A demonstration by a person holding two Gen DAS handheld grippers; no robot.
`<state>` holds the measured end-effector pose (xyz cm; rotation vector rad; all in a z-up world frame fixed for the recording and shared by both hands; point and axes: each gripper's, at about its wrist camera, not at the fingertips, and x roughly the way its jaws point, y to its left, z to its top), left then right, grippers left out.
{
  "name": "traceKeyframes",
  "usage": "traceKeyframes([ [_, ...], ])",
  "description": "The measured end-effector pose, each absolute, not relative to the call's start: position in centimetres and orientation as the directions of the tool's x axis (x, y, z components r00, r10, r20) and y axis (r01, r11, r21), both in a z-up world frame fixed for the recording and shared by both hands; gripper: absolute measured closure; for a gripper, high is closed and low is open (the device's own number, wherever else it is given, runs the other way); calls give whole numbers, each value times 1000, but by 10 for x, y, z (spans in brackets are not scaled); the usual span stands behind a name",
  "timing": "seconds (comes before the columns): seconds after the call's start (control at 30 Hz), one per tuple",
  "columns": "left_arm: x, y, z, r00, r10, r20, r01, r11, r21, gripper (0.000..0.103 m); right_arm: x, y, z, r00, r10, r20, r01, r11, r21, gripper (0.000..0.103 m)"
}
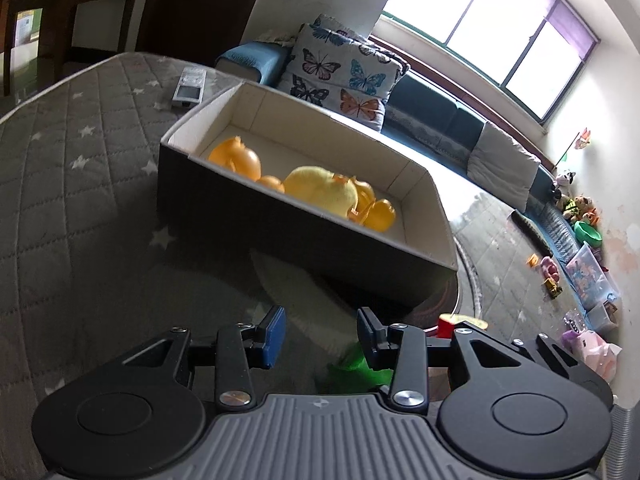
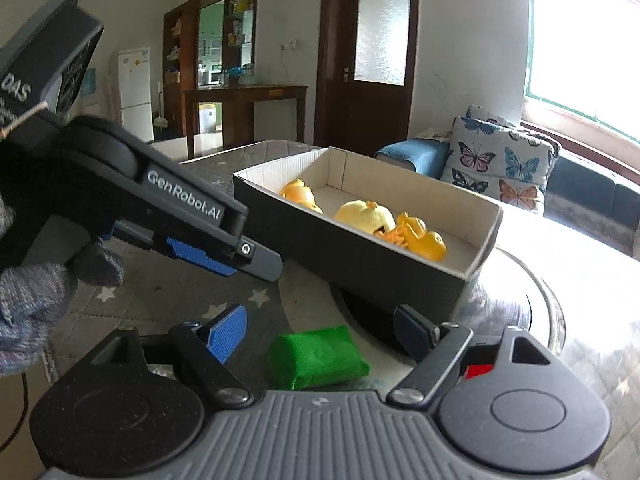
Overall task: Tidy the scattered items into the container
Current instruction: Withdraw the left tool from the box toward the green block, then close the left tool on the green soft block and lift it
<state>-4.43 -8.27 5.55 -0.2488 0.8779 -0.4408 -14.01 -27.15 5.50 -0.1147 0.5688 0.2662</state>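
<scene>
A dark box with a white inside (image 1: 280, 220) (image 2: 360, 256) stands on the grey star-patterned table cover. In it lie a pale yellow plush (image 1: 320, 188) (image 2: 366, 216) and several orange-yellow duck toys (image 1: 236, 156) (image 2: 428, 244). A green soft block (image 2: 316, 356) lies on the cover between the open fingers of my right gripper (image 2: 320, 336); it shows blurred in the left wrist view (image 1: 356, 372). My left gripper (image 1: 322, 332) is open and empty, just in front of the box. It also shows in the right wrist view (image 2: 224, 256), to the left of the box.
A remote control (image 1: 190, 86) lies on the cover behind the box. A red object (image 1: 446, 326) sits near the table's right edge. A butterfly cushion (image 1: 340, 76) and sofa stand behind. Toys are scattered on the floor at the right (image 1: 560, 272).
</scene>
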Motion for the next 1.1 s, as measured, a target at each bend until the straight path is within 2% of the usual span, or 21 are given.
traceKeyframes([
  [0.47,-53,-85,36,528,-436,-728,239,900,-366,61,-154,-288,33,796,188,-575,-205,978,36,20],
  [1.1,-57,-87,31,509,-460,-728,253,888,-384,61,-153,-288,22,778,190,-599,-191,980,63,22],
])
